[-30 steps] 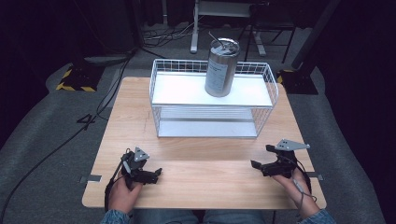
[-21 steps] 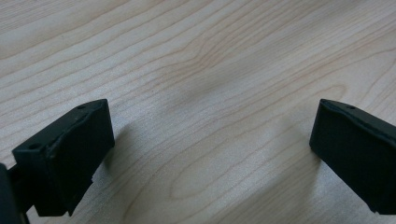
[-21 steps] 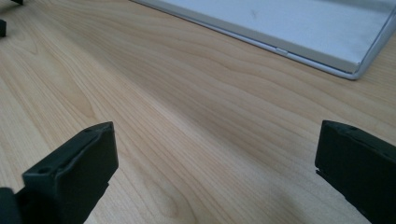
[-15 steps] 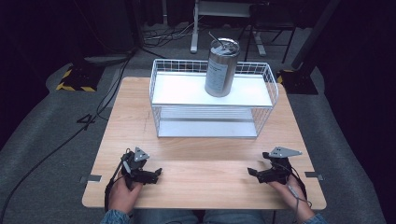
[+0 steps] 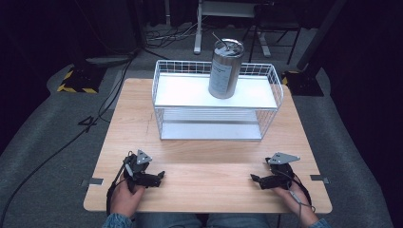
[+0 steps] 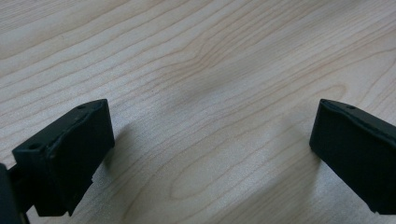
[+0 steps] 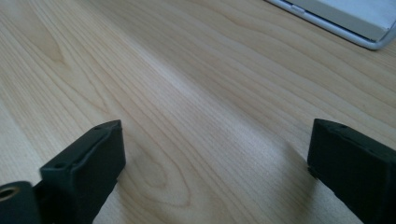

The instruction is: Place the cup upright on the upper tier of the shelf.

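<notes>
Left gripper (image 5: pixel 159 175): resting on the table (image 5: pixel 204 156), jaws gaping wide.
Right gripper (image 5: pixel 254 179): lying likewise, jaws spread (nothing between).
Can (image 5: pixel 225 69): standing well ahead of both, on the wire rack (image 5: pixel 216 102).

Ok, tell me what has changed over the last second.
The right hand-held gripper slid leftward toward the table's middle and slightly nearer the person, jaws open, holding nothing. The left hand-held gripper, the tall steel canister on the white wire shelf rack and the light wooden table stayed put.
</notes>
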Tool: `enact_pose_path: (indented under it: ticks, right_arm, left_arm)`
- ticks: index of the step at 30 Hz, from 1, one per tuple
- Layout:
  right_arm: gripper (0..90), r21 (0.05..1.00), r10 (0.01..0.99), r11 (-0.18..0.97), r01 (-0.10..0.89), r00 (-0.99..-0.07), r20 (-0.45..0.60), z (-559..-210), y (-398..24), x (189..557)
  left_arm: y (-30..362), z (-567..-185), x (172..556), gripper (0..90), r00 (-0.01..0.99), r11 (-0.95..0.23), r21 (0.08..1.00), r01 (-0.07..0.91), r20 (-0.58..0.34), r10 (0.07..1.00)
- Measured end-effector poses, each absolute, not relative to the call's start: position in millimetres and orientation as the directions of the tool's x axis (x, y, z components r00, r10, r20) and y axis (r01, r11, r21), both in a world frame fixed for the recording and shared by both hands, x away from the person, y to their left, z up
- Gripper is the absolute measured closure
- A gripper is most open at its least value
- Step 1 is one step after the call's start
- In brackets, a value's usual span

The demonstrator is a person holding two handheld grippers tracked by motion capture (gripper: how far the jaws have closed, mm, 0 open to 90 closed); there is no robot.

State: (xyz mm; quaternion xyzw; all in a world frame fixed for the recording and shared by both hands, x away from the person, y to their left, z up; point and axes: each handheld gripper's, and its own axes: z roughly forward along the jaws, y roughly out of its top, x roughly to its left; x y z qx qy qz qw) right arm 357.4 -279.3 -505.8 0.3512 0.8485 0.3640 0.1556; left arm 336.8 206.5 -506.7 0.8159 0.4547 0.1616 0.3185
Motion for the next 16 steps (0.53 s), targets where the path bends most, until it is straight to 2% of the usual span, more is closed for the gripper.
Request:
enact_pose_path:
  ticks: [16]
  right_arm:
    - [1.8, 0.714, 0.727, 0.485, 0.505, -0.686, -0.009, -506.6, -277.0, 358.6]
  left_arm:
    - [206.6, -506.7, 336.8, 0.2, 0.535, -0.385, 0.666, 0.639, -0.024, 0.845]
